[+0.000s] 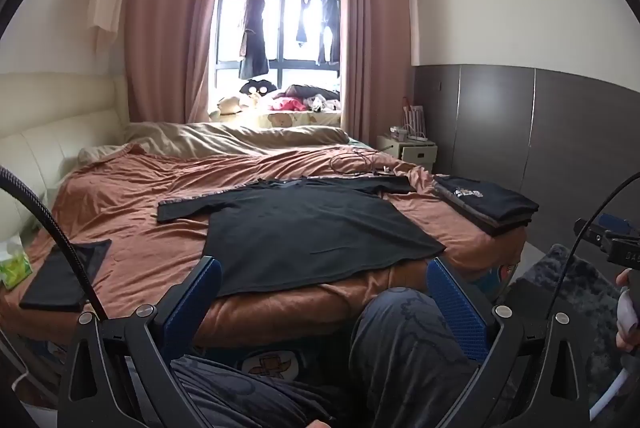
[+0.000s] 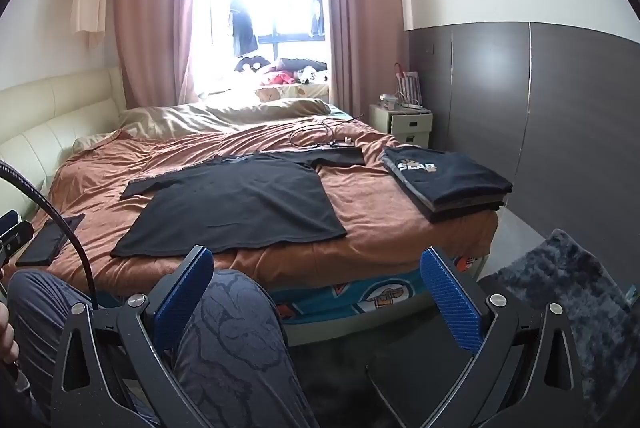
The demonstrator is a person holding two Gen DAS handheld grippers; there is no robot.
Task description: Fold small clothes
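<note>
A black T-shirt lies spread flat on the rust-coloured bedspread, sleeves out to both sides. A stack of folded dark shirts rests at the bed's right edge. A small folded black piece lies near the left edge. My left gripper stands open short of the shirt's near hem, nothing between its blue pads. My right gripper is likewise open and holds nothing, back from the bed over the person's knee.
The person's patterned trouser legs fill the foreground. A cable lies beyond the shirt. A tissue pack sits at the bed's left. A bedside cabinet, a dark wall panel and a dark fluffy rug are to the right.
</note>
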